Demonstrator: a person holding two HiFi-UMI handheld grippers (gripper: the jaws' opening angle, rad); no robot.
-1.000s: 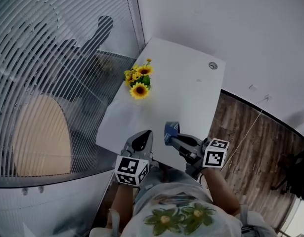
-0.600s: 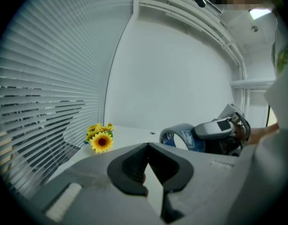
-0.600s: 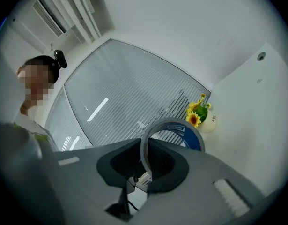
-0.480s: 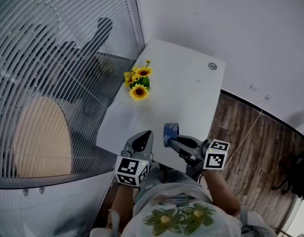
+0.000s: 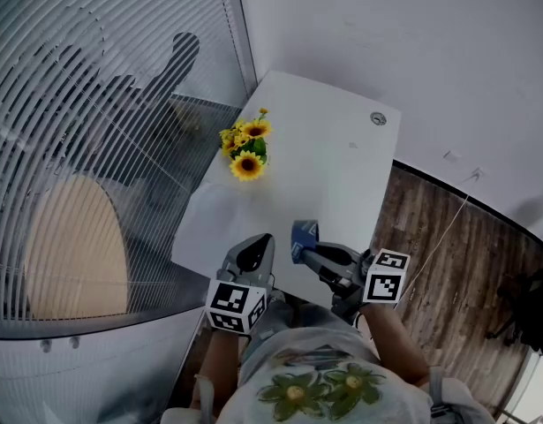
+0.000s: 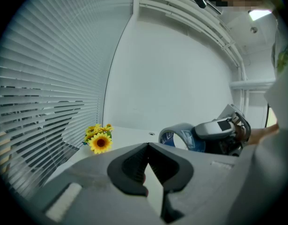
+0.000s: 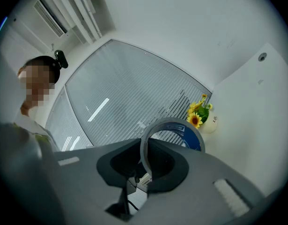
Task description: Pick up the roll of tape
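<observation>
One roll of tape [image 7: 189, 135] tight between jaws of right gripper [image 7: 144, 143]

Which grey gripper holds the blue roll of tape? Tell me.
The grey right gripper: its jaws clamp the blue roll of tape; the left gripper is shut on nothing.
</observation>
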